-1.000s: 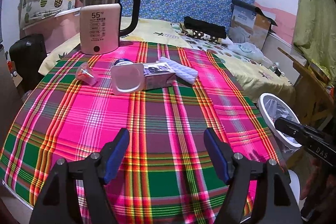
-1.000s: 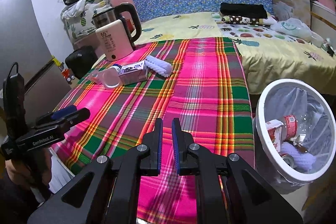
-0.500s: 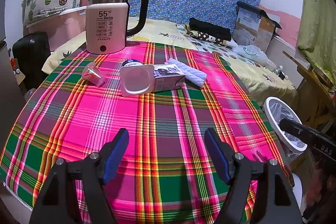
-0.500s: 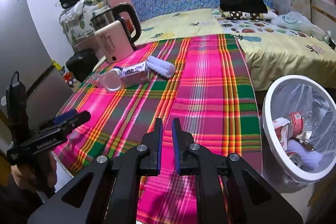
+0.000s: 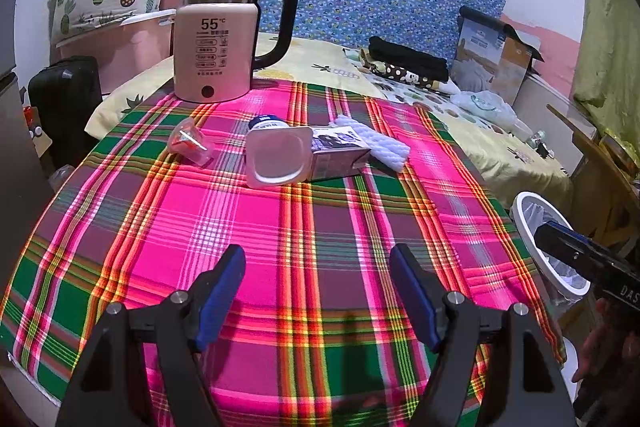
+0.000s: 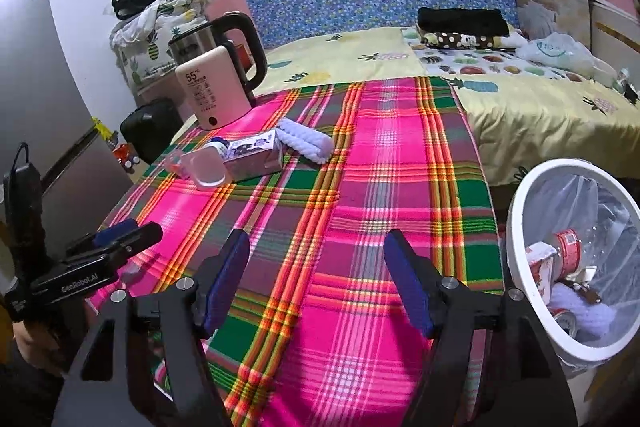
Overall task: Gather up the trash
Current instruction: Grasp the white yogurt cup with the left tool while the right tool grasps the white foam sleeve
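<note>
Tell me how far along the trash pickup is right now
Partly done. The white bin beside the table already holds some trash, including a red-labelled can. Nothing is in hand: the left gripper and right gripper are both open and empty above the plaid cloth. Left on the table: a clear plastic cup, a carton, a white roll and a small pink wrapper.

The plaid-clothed table [image 5: 304,235] spreads beneath both pairs of jaws. Far ahead of them lie a kettle [image 5: 216,55], plastic cup [image 5: 276,159], carton [image 5: 340,157], white roll [image 5: 372,143] and small wrapper [image 5: 190,147].
</note>
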`<state>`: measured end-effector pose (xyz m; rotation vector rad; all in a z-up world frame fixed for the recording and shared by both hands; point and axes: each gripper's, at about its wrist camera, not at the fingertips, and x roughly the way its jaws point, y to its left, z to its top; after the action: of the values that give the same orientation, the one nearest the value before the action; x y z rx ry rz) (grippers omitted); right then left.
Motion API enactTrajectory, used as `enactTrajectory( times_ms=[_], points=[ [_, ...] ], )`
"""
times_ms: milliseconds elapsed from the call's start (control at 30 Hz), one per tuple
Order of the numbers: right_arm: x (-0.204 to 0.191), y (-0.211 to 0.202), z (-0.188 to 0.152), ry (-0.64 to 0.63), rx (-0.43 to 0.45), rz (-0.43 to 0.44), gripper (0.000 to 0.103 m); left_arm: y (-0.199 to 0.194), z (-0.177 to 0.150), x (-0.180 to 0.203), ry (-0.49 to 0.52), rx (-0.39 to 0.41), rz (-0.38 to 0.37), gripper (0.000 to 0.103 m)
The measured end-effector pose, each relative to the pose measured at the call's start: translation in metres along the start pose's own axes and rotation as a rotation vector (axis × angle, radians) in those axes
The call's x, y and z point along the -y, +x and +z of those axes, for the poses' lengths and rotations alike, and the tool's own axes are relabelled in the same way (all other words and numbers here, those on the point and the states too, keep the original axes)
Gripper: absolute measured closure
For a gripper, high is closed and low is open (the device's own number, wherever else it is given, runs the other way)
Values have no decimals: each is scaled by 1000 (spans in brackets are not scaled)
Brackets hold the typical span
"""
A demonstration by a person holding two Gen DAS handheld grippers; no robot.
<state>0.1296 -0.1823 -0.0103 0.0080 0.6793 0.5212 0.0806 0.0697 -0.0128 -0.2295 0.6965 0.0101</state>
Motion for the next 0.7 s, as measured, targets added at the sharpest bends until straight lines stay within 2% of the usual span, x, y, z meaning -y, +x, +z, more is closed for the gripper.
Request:
enactTrajectory(
  times_ms=[367,700],
  points=[
    [-6,18,4,-24,-94,11,32,11,17,-19,-20,7,7,27],
    [-18,34,18,-81,-104,21,33,50,42,-30,33,-19,61,33]
  ],
)
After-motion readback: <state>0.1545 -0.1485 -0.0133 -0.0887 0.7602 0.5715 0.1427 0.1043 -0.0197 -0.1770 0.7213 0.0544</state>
